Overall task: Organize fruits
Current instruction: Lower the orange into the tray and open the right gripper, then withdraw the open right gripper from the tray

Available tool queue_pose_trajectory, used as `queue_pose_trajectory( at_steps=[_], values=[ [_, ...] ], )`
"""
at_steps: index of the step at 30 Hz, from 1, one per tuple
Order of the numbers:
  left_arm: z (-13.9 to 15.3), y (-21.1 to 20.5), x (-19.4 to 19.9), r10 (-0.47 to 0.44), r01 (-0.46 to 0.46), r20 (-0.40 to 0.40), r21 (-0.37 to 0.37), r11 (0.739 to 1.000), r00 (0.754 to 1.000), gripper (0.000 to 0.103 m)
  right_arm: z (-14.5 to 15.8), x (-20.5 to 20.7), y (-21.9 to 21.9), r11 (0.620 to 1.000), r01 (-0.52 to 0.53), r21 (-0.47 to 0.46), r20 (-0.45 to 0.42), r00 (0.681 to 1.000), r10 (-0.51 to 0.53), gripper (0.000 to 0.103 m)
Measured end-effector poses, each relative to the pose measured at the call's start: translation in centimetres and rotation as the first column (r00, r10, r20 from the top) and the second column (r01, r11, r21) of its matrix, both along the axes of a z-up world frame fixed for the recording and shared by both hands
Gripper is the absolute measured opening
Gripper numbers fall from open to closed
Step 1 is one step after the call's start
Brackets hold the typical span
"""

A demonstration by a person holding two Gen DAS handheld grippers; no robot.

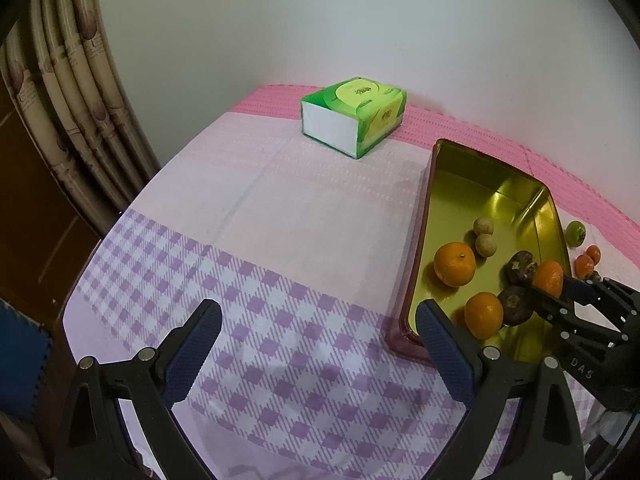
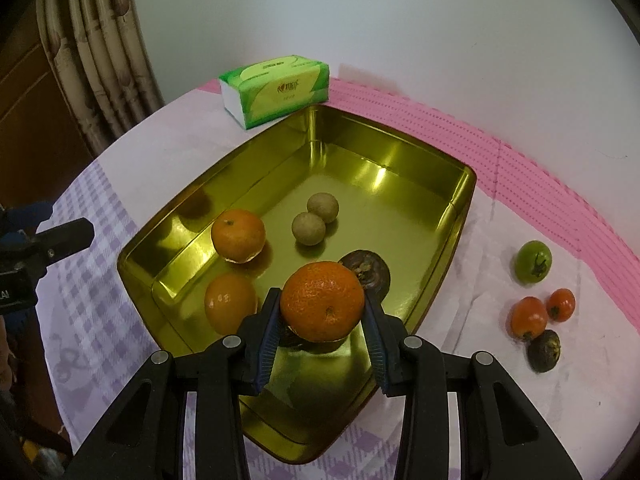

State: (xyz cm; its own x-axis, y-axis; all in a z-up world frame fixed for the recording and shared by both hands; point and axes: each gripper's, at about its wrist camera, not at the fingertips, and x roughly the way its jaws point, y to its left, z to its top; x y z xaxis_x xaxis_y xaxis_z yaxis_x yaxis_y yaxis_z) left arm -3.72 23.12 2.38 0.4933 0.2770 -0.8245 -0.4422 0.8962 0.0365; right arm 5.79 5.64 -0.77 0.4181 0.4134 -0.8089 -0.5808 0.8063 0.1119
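- Two grippers were over the cloth-covered surface (image 1: 280,208); the right gripper (image 2: 320,316) was clamped on a mandarin (image 2: 322,300), its blue pads pressing the fruit from both sides.
- The held mandarin hung above the near end of a gold tin tray (image 2: 456,216), clear of the tray floor, with a dark brown fruit (image 2: 376,272) just behind it.
- Inside the tray lay two more mandarins (image 2: 238,235), one near the left wall and the other (image 2: 230,302) closer to the tray's near left corner.
- Two small tan round fruits (image 2: 308,229) sat touching each other around the middle of the tray floor.
- From the left wrist view, a second dark fruit (image 1: 514,306) showed in the tray beside the right gripper's fingers.
- The left gripper (image 1: 318,334) had its jaws wide apart with nothing between them, above the purple-checked part of the cloth, just beside the tray's near left corner.
- Toward the right edge of the surface, outside the tray, lay a green fruit (image 2: 533,261), two small orange-red fruits (image 2: 528,317) and one dark fruit (image 2: 544,350), the last three bunched close together.
- A green tissue pack (image 2: 276,88) stood by the far edge, just beyond the tray, near the wall.
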Motion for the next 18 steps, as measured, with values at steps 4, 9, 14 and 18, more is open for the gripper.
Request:
queue_pose_trajectory(
  at_steps=[4,9,14,18],
  values=[
    [0.0,0.02,0.05,-0.001,0.001,-0.001,-0.001,1.0,1.0,0.097,0.01,-0.15,-0.12,1.0,0.003,0.001,0.004,1.0,-0.003,0.041],
    [-0.11,-0.01,0.1,0.0,0.0,-0.004,-0.004,1.0,1.0,0.096,0.23,-0.05,-0.35,1.0,0.011,0.01,0.005,1.0,-0.011,0.041],
    [-0.14,-0.13,0.09,0.002,-0.002,-0.005,-0.003,1.0,1.0,0.097,0.27,-0.22,-0.39,1.0,0.007,0.013,0.003,1.0,-0.007,0.042],
    [-0.13,-0.18,0.11,0.003,-0.003,-0.005,-0.004,1.0,1.0,0.097,0.48,-0.32,-0.48,1.0,0.005,0.019,0.004,1.0,-0.005,0.042]
  ],
)
